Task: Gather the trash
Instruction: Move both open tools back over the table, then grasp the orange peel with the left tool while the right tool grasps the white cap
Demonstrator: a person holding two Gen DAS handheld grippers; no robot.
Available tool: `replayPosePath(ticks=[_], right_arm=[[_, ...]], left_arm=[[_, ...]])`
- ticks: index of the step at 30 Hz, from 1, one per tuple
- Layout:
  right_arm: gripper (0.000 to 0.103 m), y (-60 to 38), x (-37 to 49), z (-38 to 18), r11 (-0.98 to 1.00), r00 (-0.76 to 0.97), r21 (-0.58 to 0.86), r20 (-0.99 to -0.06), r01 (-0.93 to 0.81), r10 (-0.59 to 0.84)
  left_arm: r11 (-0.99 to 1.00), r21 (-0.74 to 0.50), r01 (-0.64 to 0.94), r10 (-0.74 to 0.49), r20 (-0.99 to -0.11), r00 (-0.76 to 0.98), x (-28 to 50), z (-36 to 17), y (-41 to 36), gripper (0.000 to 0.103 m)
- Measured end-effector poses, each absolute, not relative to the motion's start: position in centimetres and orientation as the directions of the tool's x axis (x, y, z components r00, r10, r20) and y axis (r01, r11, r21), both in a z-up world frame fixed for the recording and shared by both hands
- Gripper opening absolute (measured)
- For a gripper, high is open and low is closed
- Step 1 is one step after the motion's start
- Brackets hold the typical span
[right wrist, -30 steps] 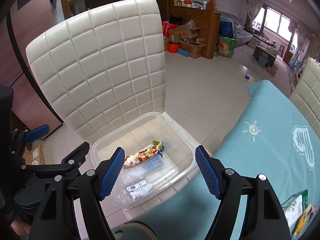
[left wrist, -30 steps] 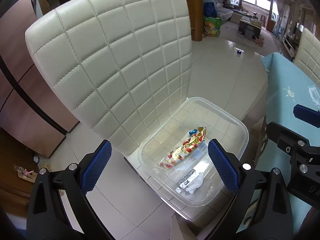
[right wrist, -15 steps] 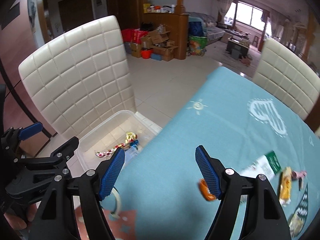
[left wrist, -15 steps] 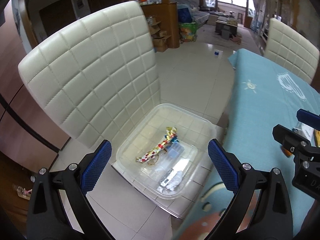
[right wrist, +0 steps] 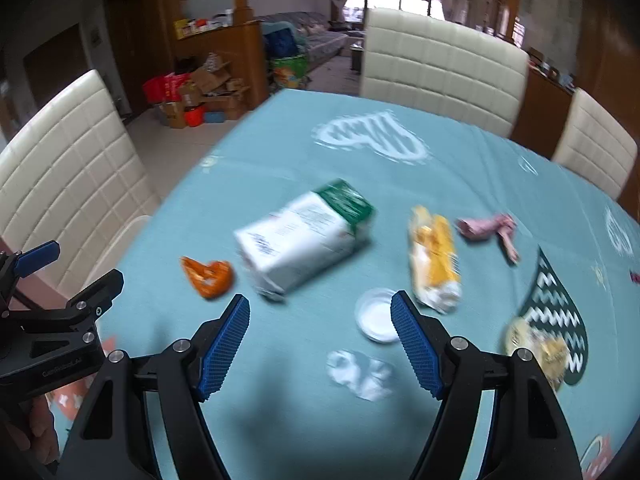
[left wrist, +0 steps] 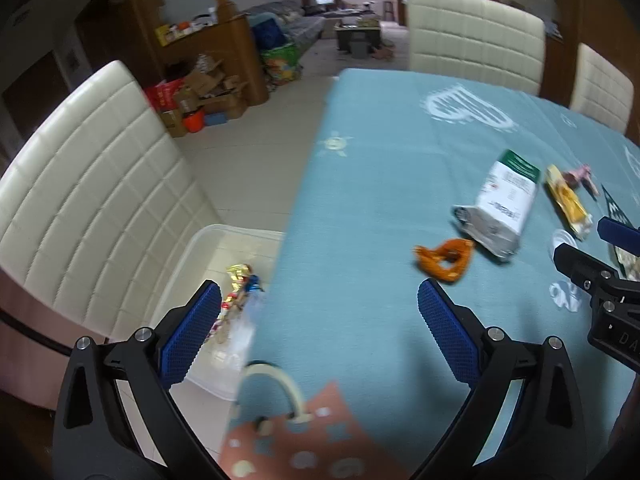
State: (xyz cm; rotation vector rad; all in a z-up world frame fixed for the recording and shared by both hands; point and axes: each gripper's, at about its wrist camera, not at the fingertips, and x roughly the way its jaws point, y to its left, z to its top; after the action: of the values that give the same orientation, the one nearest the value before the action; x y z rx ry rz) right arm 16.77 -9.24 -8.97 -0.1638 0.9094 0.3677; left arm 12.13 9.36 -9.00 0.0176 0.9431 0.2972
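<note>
Blue cloth covered the bench (right wrist: 280, 152). Both the left hand-held gripper (left wrist: 320, 328) and right hand-held gripper (right wrist: 320, 344) were wide and held nothing; an orange wrapper (right wrist: 208, 276) and white bag (right wrist: 304, 236) lay ahead.

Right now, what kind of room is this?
Probably a home dining room: a table with a teal cloth, padded white chairs around it, and a living area with a sofa behind.

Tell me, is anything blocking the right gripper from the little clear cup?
No. The right gripper is open, and the clear cup lies just ahead on bare tablecloth, close to its right finger.
</note>
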Motion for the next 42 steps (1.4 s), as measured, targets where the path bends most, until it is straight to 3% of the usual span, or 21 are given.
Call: replayPosePath(ticks=[8, 26, 29, 32, 33, 35, 37, 42], right_arm=[[0.071, -14.5, 17.9, -10.7, 0.958, 0.548, 0.027, -0.816, -0.285, 0.186], [0.071, -12.9, 20.0, -13.7, 0.952, 0.499, 0.064, -0.84, -0.299, 0.213], [0.066, -12.6, 20.0, -14.1, 0.949, 0.483, 0.071, -0.848, -0.308, 0.22], [0.052, -12.4, 19.9, -14.0, 0.95, 0.499, 0.054, -0.841, -0.308, 0.21], [0.044, -12.4, 19.8, -14.0, 0.95, 0.501, 0.054, -0.84, -0.308, 0.21], [0.039, -12.5, 19.9, -13.9, 0.95, 0.497, 0.061, -0.841, -0.307, 0.215], [0.039, -12.6, 20.1, -13.9, 0.95, 0.491, 0.072, -0.842, -0.303, 0.221], [0.039, -12.8, 19.8, -13.7, 0.95, 0.481, 0.086, -0.846, -0.3, 0.228]], left_arm=[[0.978, 0.141, -0.151, 0.2, -0.828, 0.524, 15.7, -11.2, 4.9, 0.097], [0.984, 0.124, -0.131, 0.173, -0.86, 0.48, 18.6, -14.1, 6.0, 0.095], [0.987, 0.099, -0.126, 0.148, -0.867, 0.477, 18.6, -14.4, 6.4, 0.087], [0.989, 0.081, -0.122, 0.13, -0.867, 0.481, 18.6, -14.3, 6.6, 0.08], [0.99, 0.076, -0.116, 0.123, -0.867, 0.484, 18.6, -14.2, 6.6, 0.075], [0.992, 0.069, -0.104, 0.112, -0.866, 0.487, 18.6, -14.1, 6.4, 0.065], [0.996, 0.044, -0.082, 0.079, -0.867, 0.492, 18.4, -13.9, 6.1, 0.044], [0.997, 0.03, -0.073, 0.062, -0.865, 0.497, 18.0, -13.3, 6.0, 0.036]])
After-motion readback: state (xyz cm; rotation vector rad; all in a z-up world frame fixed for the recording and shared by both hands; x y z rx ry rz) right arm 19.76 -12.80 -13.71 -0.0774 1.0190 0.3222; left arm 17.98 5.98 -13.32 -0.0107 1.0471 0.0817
